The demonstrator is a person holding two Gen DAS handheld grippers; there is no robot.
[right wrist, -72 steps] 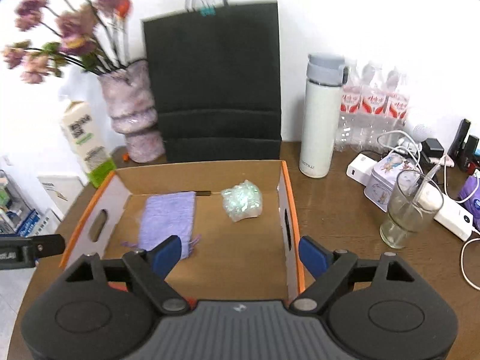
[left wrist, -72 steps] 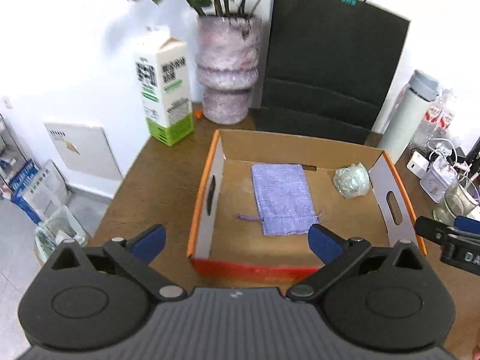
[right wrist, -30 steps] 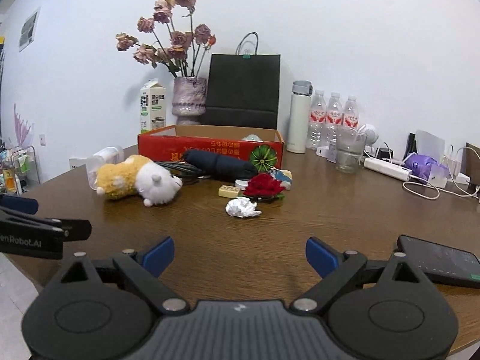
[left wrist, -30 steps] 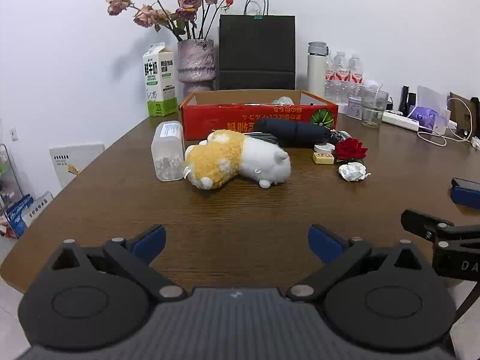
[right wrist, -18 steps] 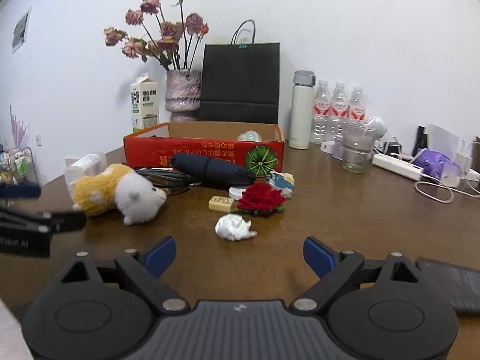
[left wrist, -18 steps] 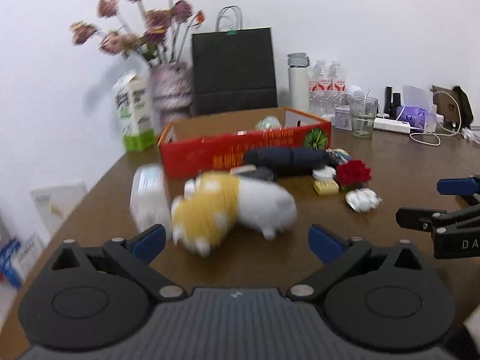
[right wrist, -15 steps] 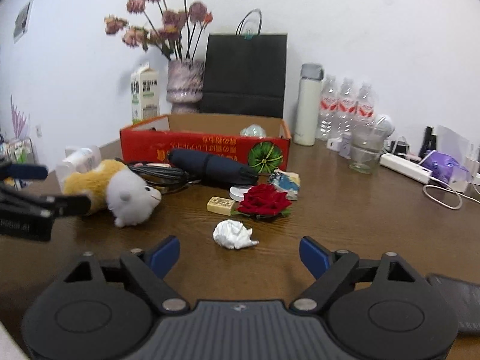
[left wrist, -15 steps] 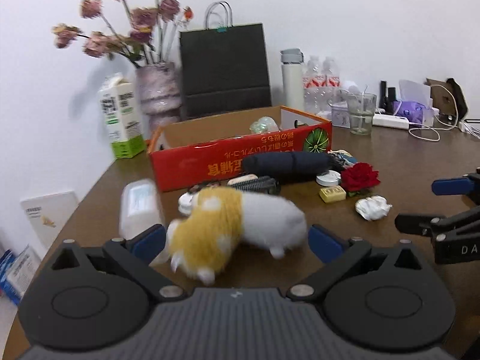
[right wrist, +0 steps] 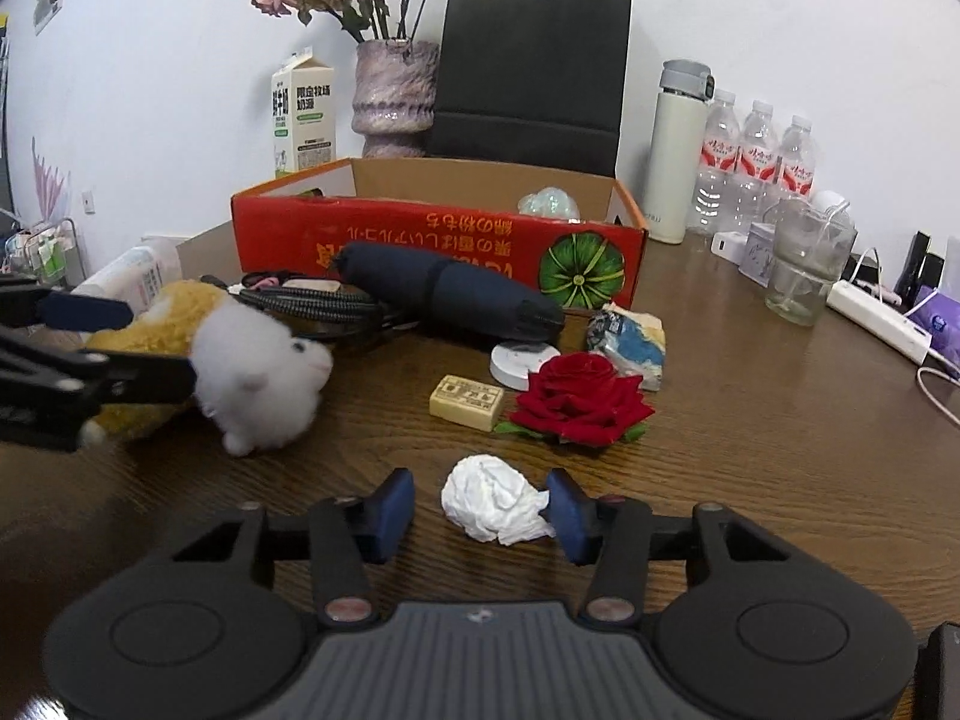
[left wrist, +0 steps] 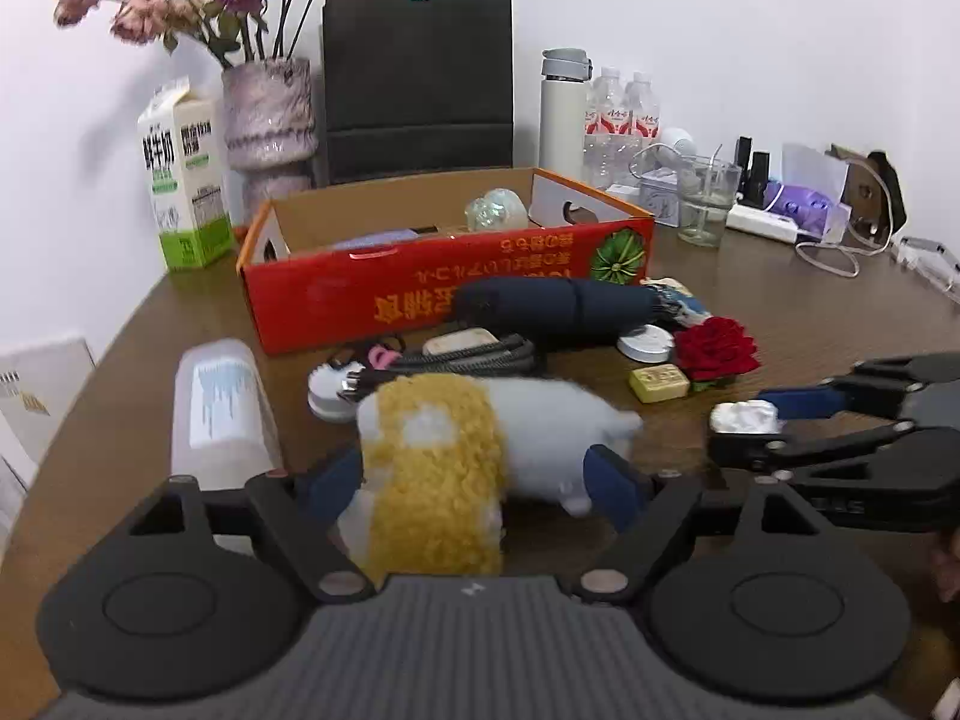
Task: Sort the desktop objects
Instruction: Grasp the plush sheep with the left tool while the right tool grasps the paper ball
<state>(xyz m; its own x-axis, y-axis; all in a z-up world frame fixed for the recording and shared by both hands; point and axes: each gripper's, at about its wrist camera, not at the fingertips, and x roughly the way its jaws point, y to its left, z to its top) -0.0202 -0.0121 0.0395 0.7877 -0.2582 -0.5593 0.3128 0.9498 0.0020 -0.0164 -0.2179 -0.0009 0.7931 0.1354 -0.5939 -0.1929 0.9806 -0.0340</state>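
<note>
Both grippers dropped closer since half second ago. Plush hamster (left wrist: 474, 450) lies on table (right wrist: 750, 420), now between spread fingers of left gripper (left wrist: 474, 480), likely for pickup. Right gripper (right wrist: 480, 507), also spread, brackets crumpled tissue (right wrist: 492, 507). Red box (right wrist: 438, 246) waits behind.

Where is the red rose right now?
The red rose lies on the table in the right wrist view, between the white disc and the crumpled tissue.

Fingers now astride plush toy (left wrist: 480, 438), tissue wad (right wrist: 492, 507).
</note>
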